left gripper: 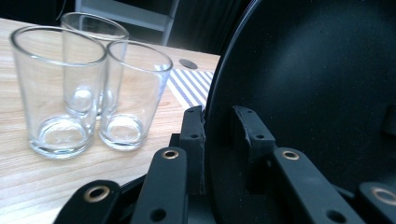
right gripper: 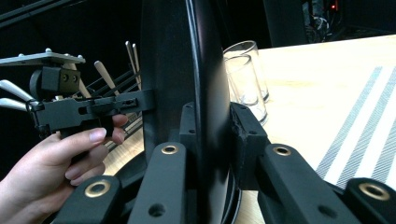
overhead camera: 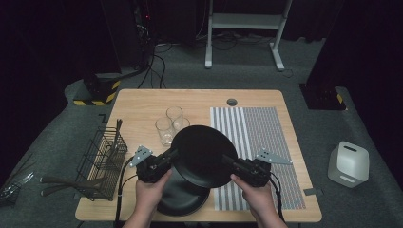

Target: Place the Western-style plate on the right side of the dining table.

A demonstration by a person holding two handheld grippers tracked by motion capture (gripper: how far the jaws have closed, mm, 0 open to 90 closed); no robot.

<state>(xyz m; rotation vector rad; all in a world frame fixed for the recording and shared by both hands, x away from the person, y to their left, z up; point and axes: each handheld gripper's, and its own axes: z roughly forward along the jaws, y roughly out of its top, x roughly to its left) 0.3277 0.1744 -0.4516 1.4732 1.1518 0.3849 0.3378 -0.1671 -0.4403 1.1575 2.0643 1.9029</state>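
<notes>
A black plate (overhead camera: 202,154) hangs above the table, held by both grippers at opposite rims. My left gripper (overhead camera: 172,155) is shut on its left rim; in the left gripper view the plate (left gripper: 317,84) stands between the pads (left gripper: 194,140). My right gripper (overhead camera: 227,161) is shut on the right rim, and the right gripper view shows the plate (right gripper: 187,70) edge-on, clamped between the pads (right gripper: 243,135). Beneath it a second black plate (overhead camera: 183,197) lies on the table near the front edge. Across the plate the left gripper (right gripper: 88,109) and its hand are visible.
Three clear glasses (overhead camera: 172,124) stand close behind the lifted plate, seen near in the left gripper view (left gripper: 79,88). A black wire rack (overhead camera: 102,159) with utensils sits at the table's left edge. A striped mat (overhead camera: 266,142) covers the right part. A white box (overhead camera: 348,164) stands on the floor.
</notes>
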